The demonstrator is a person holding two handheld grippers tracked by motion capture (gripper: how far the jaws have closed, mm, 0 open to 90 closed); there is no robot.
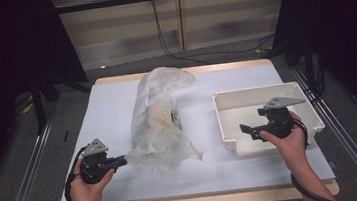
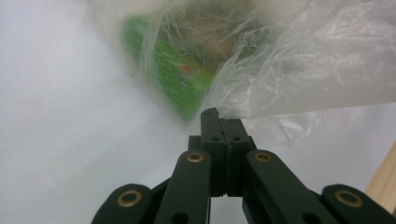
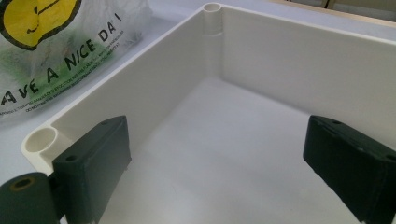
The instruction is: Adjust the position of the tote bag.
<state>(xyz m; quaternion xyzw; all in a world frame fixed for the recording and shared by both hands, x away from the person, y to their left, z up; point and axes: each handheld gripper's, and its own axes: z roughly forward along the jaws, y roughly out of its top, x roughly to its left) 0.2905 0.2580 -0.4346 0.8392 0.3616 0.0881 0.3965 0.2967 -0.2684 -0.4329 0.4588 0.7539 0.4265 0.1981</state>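
The left claw (image 1: 121, 161), clenched on the plastic bag (image 1: 160, 117), has the bag stretching toward twelve o'clock; the right claw (image 1: 246, 129) hangs released over the white tray (image 1: 266, 93) at three o'clock.

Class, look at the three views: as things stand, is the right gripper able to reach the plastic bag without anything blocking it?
Probably yes. The right gripper hangs open over the white bin, above its rim, and the plastic bag lies just beyond that wall on bare table. The left gripper is shut at the bag's near edge, away from that path.
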